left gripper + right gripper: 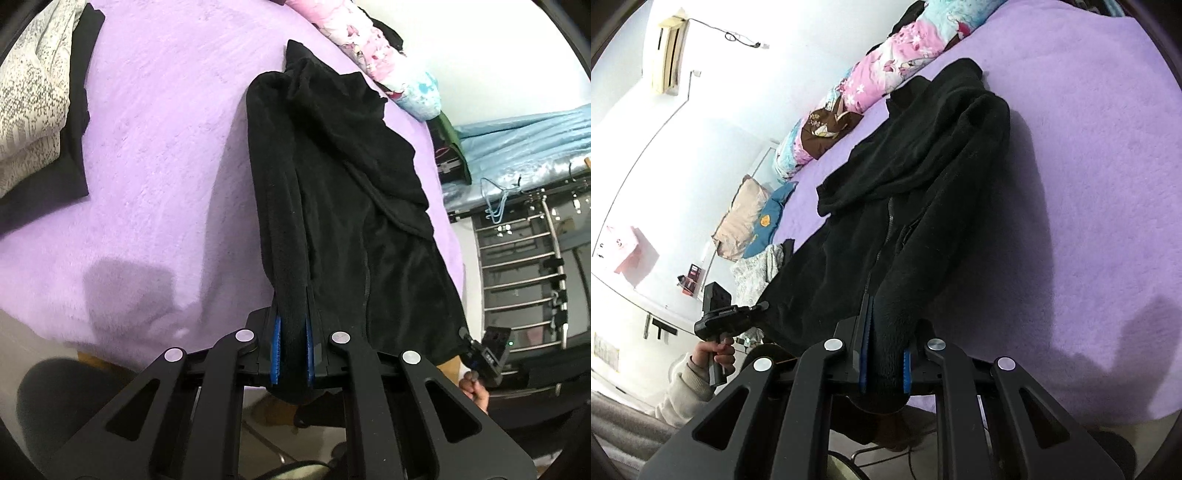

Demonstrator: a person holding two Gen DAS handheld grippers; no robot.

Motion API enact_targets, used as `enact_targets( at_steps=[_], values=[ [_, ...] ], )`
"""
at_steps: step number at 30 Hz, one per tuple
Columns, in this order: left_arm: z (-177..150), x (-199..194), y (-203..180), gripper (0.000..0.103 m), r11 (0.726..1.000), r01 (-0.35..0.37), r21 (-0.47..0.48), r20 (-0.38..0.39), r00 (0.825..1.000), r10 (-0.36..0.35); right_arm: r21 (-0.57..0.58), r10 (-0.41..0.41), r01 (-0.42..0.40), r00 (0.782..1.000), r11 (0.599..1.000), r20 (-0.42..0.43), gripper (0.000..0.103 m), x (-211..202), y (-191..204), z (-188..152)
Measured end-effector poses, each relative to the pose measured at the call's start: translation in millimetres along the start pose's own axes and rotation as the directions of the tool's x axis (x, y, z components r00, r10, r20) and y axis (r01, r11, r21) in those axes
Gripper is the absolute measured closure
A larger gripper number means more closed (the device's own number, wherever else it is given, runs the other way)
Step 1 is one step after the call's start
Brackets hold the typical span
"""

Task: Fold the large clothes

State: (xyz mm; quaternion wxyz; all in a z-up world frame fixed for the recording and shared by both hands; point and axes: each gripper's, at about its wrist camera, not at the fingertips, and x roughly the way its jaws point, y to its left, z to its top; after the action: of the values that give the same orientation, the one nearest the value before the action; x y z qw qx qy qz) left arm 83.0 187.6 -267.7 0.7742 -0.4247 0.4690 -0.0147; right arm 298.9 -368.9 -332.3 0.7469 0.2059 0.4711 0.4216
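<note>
A black fleece jacket (343, 173) lies lengthwise on a purple bed cover (159, 122), its hem end lifted toward me. My left gripper (293, 332) is shut on one hem corner, the fleece pinched between its blue pads. My right gripper (886, 343) is shut on the other hem corner of the jacket (916, 192). The right gripper (476, 350) shows at the jacket's right corner in the left wrist view. The left gripper (753, 310) shows at the jacket's left corner in the right wrist view. The jacket's zipper (882, 243) runs up its middle.
A folded speckled white garment (33, 92) on dark clothes (77, 122) lies at the bed's left. A pink and blue quilt (871, 81) runs along the far edge. Pillows (750, 221) lie by the wall. A metal rack (524, 266) stands beside the bed.
</note>
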Motion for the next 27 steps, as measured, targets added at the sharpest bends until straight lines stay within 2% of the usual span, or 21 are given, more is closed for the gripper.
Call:
enact_targets(
  at_steps=[7,16,21,24,27],
  values=[
    [21.3,-11.7,-8.5,0.095,0.998,0.052,-0.039,0.009,0.999,-0.052,0.029,0.052,-0.053,0.998,0.998,0.034,0.091,-6.9,1.5,14.9],
    [66.8,-22.5,-29.4,0.095,0.994,0.091,-0.057,0.034,0.995,-0.089,0.011,0.08,-0.081,0.995,0.997,0.06,0.091,-14.5,13.7,57.7],
    [96.2,-24.0,-50.0,0.094,0.998,0.06,-0.027,0.04,0.997,-0.059,-0.014,0.079,-0.078,0.995,0.997,0.065,0.091,-14.9,20.8,86.3],
    [118.0,-26.0,-65.2,0.094,1.0,-0.015,0.025,0.054,0.998,0.013,-0.036,0.069,-0.066,0.995,0.997,0.074,0.091,-13.5,27.6,106.6],
    [138.0,-24.7,-75.4,0.094,0.997,-0.056,0.057,0.069,0.996,0.052,-0.052,0.063,-0.059,0.995,0.997,0.082,0.091,-10.9,32.0,128.4]
  ],
)
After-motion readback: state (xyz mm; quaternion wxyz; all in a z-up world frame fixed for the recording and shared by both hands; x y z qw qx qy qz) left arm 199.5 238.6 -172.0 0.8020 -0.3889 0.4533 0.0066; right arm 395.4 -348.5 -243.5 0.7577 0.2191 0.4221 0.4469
